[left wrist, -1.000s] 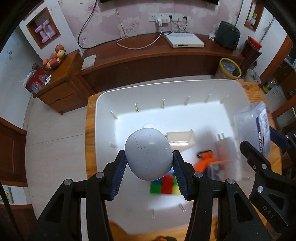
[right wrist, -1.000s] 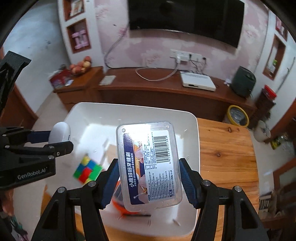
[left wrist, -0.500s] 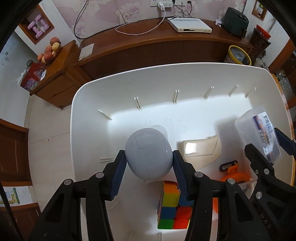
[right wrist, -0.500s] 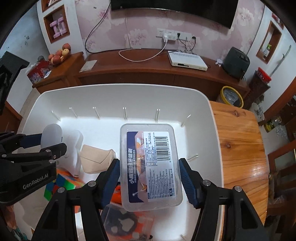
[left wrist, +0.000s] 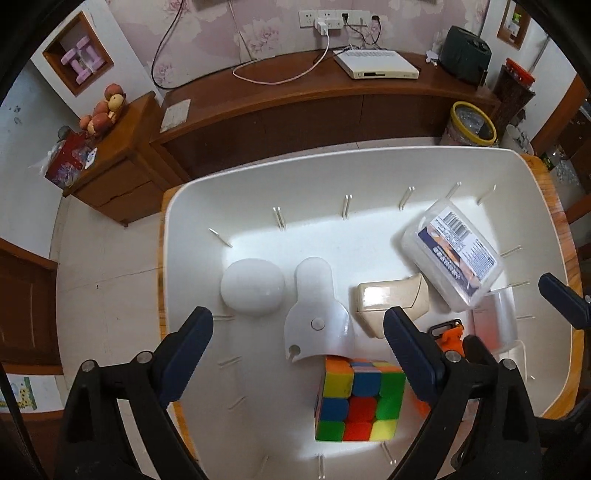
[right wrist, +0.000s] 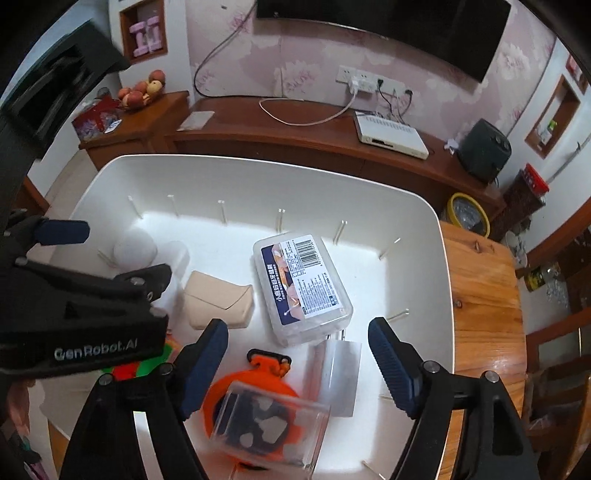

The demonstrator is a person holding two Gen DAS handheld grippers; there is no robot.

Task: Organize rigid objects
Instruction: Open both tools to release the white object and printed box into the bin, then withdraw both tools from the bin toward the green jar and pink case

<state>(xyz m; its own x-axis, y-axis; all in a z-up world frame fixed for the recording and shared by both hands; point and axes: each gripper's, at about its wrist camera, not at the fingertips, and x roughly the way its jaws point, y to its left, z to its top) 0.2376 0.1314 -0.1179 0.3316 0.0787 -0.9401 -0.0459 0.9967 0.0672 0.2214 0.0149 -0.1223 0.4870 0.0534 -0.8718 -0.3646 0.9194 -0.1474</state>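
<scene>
Behind your table [right wrist: 480,288] runs a long dark wooden console [left wrist: 295,103] against floral pink wallpaper [right wrist: 303,59], with a white set-top box [left wrist: 376,64], wall sockets [left wrist: 328,18], a television [right wrist: 388,26] above, and pale floor tiles [left wrist: 107,258].

In the left wrist view everything's sitting in the bin [left wrist: 177,236]: egg-shaped case [left wrist: 253,286] at left, envelope-shaped pouch [left wrist: 391,299] mid-right, labelled box [left wrist: 452,251] upper right leaning on it, puzzle cube [left wrist: 356,400] at the bottom.
</scene>
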